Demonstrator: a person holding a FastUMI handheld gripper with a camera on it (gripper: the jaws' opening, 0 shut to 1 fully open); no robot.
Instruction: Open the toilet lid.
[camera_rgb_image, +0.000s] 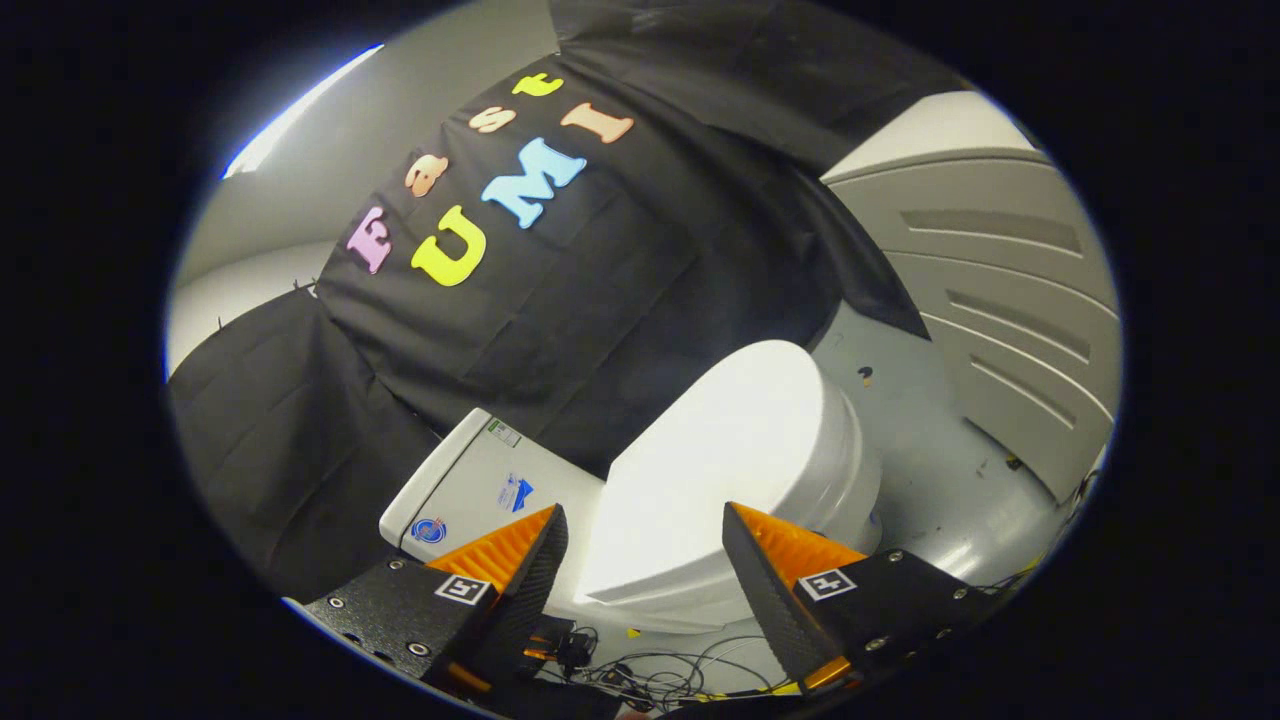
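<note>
Gripper view: I am looking along the two fingers at a tilted scene, with the toilet in the lower middle of the frame.
Gripper (645, 545): my fingers stand wide apart at the bottom of the frame and hold nothing; neither one touches the toilet.
Cables (650, 675): I see a tangle of thin wires on the floor just below and between the fingertips, at the bottom centre.
Toilet lid (715, 470): white and smooth, it lies shut on the bowl, just beyond the fingers and showing in the gap between them, reaching up toward the centre right.
Tank (480, 485): the white tank sits at the lid's left end, behind my left finger, with small stickers on its face.
Floor (930, 470): pale grey with a few dark marks, to the right of the toilet.
Panel (1010, 300): a grey ribbed panel stands at the right of the frame, beyond the floor.
Black cloth (560, 300): I see the booth wall behind the toilet, across the upper left and centre.
</note>
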